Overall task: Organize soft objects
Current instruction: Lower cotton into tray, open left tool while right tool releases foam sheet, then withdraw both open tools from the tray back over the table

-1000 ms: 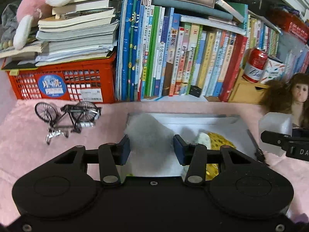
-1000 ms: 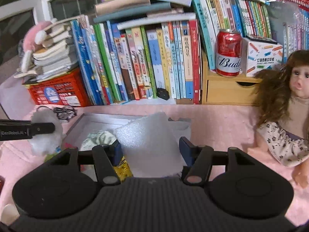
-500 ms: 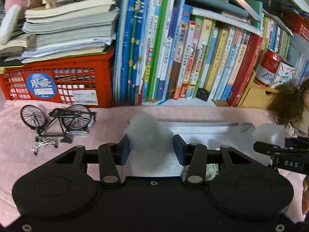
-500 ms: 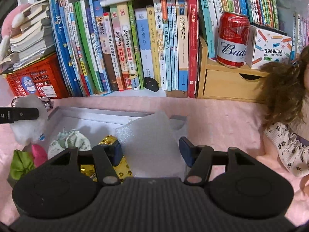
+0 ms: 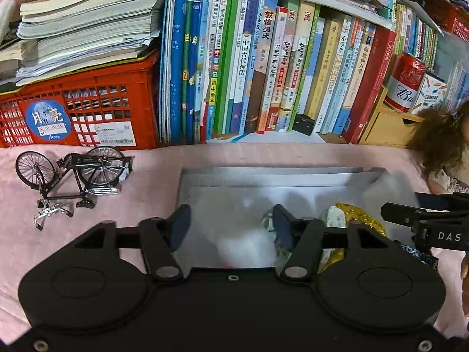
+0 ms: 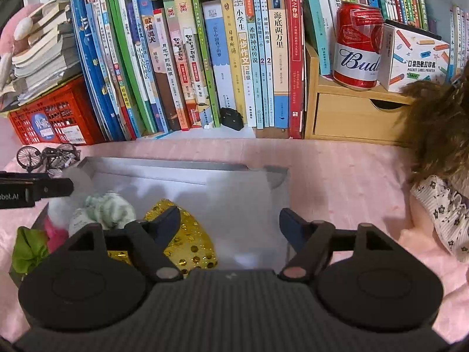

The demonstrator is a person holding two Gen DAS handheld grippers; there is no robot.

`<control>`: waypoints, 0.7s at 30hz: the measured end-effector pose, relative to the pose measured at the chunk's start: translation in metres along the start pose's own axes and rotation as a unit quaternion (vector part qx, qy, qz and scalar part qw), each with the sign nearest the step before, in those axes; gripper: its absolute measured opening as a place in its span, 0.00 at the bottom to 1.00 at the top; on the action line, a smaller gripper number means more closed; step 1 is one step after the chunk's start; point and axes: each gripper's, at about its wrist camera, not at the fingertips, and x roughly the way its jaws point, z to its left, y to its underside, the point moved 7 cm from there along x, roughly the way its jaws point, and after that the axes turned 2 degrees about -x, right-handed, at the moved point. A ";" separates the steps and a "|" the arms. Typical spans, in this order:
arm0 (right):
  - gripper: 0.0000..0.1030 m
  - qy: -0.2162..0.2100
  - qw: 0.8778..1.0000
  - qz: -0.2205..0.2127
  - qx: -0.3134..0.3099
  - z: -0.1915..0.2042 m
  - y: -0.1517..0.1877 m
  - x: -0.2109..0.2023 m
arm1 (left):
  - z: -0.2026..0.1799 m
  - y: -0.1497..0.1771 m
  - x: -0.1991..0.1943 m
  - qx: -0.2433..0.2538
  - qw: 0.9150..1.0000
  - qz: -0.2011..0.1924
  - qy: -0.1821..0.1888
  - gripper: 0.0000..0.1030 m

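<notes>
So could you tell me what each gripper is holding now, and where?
Nothing: the left gripper has just opened around the white fluff, the right gripper around the foam sheet, both over the box.

Both just popped their jaws wider: left black two-finger gripper (image 5: 230, 224) angled down, pads apart; right black two-finger gripper (image 6: 230, 226) likewise, spread even wider.
</notes>
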 end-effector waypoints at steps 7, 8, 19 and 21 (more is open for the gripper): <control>0.83 -0.004 1.000 -0.009 0.004 0.002 -0.001 -0.012 | -0.005 0.002 -0.009 0.012 1.000 0.000 -0.002 0.68; 0.83 -0.005 1.000 -0.010 0.003 0.002 0.000 -0.014 | -0.006 0.002 -0.011 0.014 1.000 -0.001 -0.003 0.69; 0.83 -0.025 0.999 -0.028 -0.008 0.015 -0.001 -0.047 | -0.018 0.005 -0.048 0.006 1.000 -0.012 0.013 0.72; 0.84 -0.030 0.999 -0.035 -0.010 0.018 -0.001 -0.056 | -0.020 0.006 -0.057 0.006 1.000 -0.016 0.014 0.73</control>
